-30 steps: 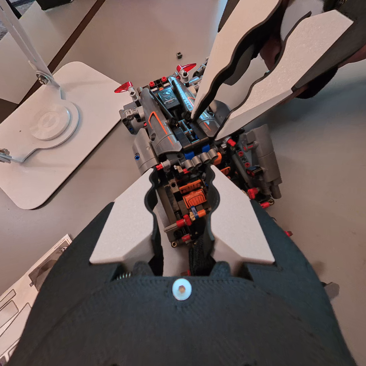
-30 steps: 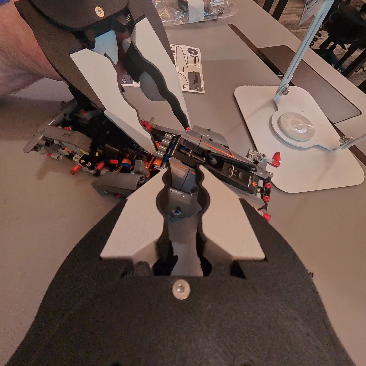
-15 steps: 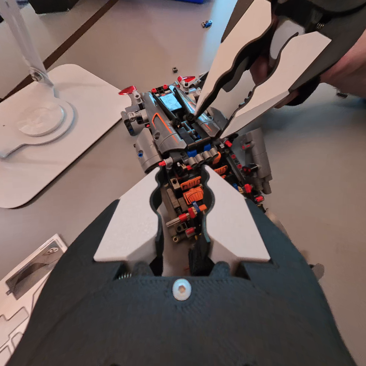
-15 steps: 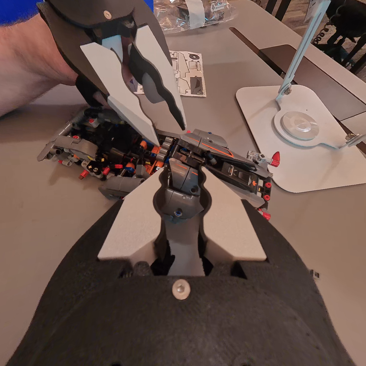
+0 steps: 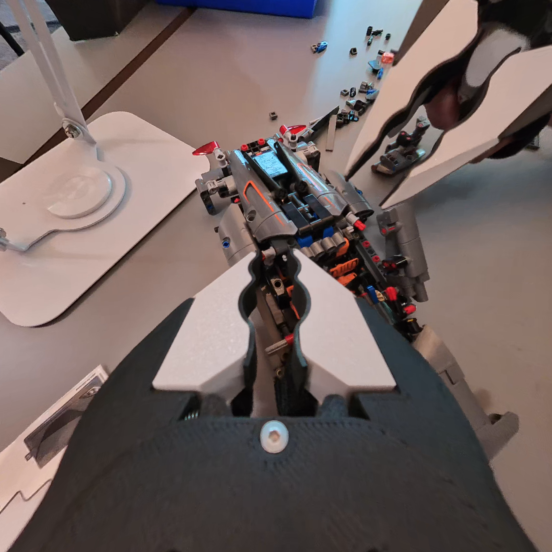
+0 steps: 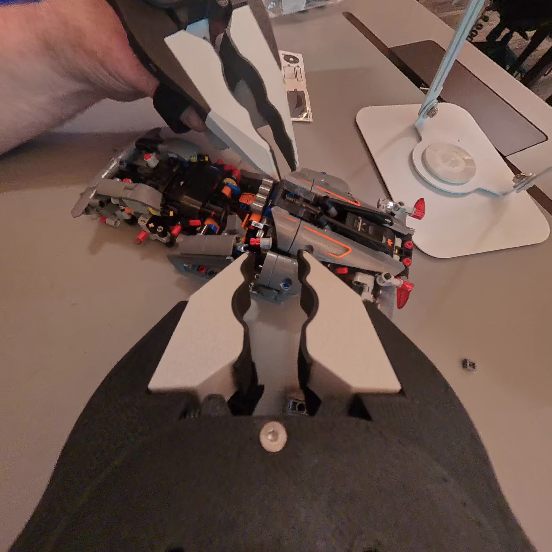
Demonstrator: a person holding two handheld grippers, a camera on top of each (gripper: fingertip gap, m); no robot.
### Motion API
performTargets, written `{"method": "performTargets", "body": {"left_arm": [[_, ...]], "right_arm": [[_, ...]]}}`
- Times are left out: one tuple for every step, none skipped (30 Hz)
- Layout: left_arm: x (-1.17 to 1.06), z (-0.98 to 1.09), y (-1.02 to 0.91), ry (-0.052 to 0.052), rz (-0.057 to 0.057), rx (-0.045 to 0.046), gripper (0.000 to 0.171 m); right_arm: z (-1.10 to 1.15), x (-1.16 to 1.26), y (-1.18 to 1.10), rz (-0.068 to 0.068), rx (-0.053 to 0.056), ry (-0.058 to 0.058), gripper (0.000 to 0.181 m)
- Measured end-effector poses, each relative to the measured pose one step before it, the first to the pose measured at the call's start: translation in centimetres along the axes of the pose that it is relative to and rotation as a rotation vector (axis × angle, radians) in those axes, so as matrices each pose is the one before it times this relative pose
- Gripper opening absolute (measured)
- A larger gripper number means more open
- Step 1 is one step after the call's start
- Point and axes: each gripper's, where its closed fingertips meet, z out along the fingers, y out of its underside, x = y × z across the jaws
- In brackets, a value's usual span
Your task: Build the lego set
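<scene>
The lego model, a long grey, black and orange vehicle with red tips, lies on the grey table. It also shows in the right wrist view. My left gripper stands over its middle with the jaws narrowed onto a black part beside the row of grey cylinders. In the right wrist view its tips sit close together on the model's top. My right gripper is open and empty, with a grey side panel just past its tips. In the left wrist view it hangs clear of the model's right side.
A white stand base lies left of the model. Loose small parts and a small sub-assembly lie beyond it. A printed sheet lies behind. A small dark piece sits at the right. A person's hand holds the left gripper. The grippers' ends are close to 8 centimetres from one another. The right tips stand about 15 centimetres off the small dark piece.
My right gripper has lifted off the model's top and drawn back to its side. My left gripper's jaws have narrowed and shifted toward the model's left side.
</scene>
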Motion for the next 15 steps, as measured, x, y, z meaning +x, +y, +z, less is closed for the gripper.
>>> {"method": "performTargets", "body": {"left_arm": [[0.088, 0.056, -0.027, 0.0018, 0.0056, 0.00115, 0.016], [0.019, 0.017, -0.006, -0.0033, 0.0044, -0.00349, 0.016], [0.003, -0.002, 0.012, -0.0043, 0.0053, -0.00694, 0.015], [0.003, -0.003, 0.004, -0.0022, 0.0040, -0.00597, 0.015], [0.006, -0.005, 0.010, 0.0018, -0.0010, -0.00474, 0.015], [-0.003, -0.005, 0.010, 0.0040, -0.0002, -0.00331, 0.015], [0.008, -0.028, 0.034, 0.0079, -0.0014, -0.00252, 0.016], [0.009, -0.049, 0.037, 0.0091, -0.0028, -0.00255, 0.016], [0.003, -0.019, 0.017, 0.0066, 0.0004, -0.00017, 0.016], [0.025, 0.007, -0.015, 0.0054, 0.0013, 0.00112, 0.016], [0.002, -0.004, 0.010, 0.0041, 0.0034, -0.00076, 0.016], [0.008, -0.035, 0.021, 0.0036, 0.0072, -0.00088, 0.016], [-0.018, -0.046, 0.021, 0.0030, 0.0048, 0.00294, 0.016], [0.003, -0.019, 0.006, 0.0058, -0.0019, 0.00662, 0.016], [0.031, 0.006, -0.017, 0.0076, -0.0027, 0.00841, 0.017]], "right_arm": [[0.138, -0.205, 0.228, -0.0139, -0.0090, 0.0064, 0.025], [0.139, -0.099, 0.175, -0.0083, -0.0056, 0.0102, 0.026], [0.161, -0.129, 0.149, -0.0073, -0.0057, 0.0057, 0.026], [0.105, -0.164, 0.042, -0.0105, -0.0002, 0.0051, 0.025], [-0.020, -0.099, -0.195, -0.0143, 0.0120, 0.0128, 0.023], [-0.011, -0.077, -0.124, -0.0173, 0.0047, 0.0143, 0.022], [0.083, -0.082, 0.052, -0.0174, -0.0065, 0.0098, 0.020], [0.129, -0.075, 0.109, -0.0113, -0.0064, 0.0060, 0.018], [0.148, -0.029, 0.140, -0.0071, -0.0074, 0.0074, 0.019], [0.058, -0.160, 0.025, -0.0134, -0.0015, 0.0013, 0.019], [-0.050, -0.173, -0.179, -0.0133, 0.0112, 0.0003, 0.016], [-0.057, -0.141, -0.162, -0.0064, 0.0095, -0.0036, 0.015], [-0.007, -0.038, -0.025, -0.0099, 0.0014, -0.0006, 0.014], [-0.028, 0.084, -0.029, -0.0113, 0.0018, 0.0047, 0.014], [-0.062, 0.031, -0.161, -0.0099, 0.0102, -0.0008, 0.014]]}}
